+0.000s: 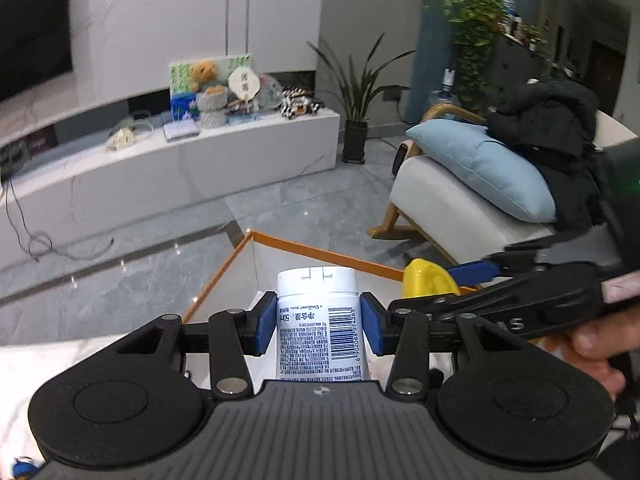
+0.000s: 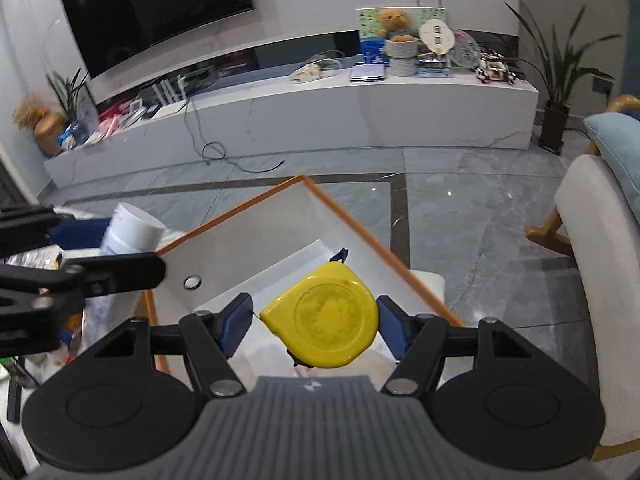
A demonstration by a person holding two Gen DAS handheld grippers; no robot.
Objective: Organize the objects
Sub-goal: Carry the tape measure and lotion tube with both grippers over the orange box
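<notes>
The tape measure (image 2: 325, 325) hangs over the box (image 2: 360, 236), the tube (image 1: 318, 320) left of it.

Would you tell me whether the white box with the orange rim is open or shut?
Open: the box shows its bare white inside beneath the yellow tape measure.

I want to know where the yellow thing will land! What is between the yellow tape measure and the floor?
In the right wrist view, the white box with an orange rim lies open under the yellow tape measure.
</notes>
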